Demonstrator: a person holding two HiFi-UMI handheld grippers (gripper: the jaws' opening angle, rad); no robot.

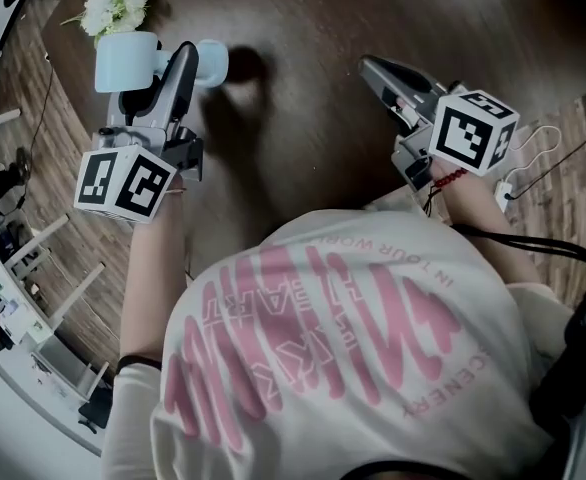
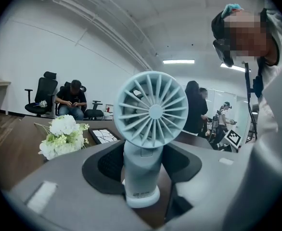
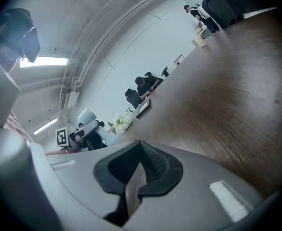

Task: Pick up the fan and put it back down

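- The left gripper is clamped on the pale blue fan. Both black pads press the handle from either side, just under the round grille.
- In the left gripper view the fan stands upright, with its grille facing straight back at the camera and its base low over the brown table. I honestly can't tell if the base is touching the wood or not.
- The left forearm is stretched forward from the body. That gripper points away from the person and tips slightly down, with its marker cube closest to the wrist.
- In the head view, bits of the fan stick out on both sides of the jaws.
- The white flowers sit on the table near the fan — behind it and off to its left.
- The right gripper has its jaws together with nothing between them, only a thin sliver of table showing at the pads.
- The right hand sits out to the side, well apart from the fan. Its gripper angles forward and slightly down over bare wood.
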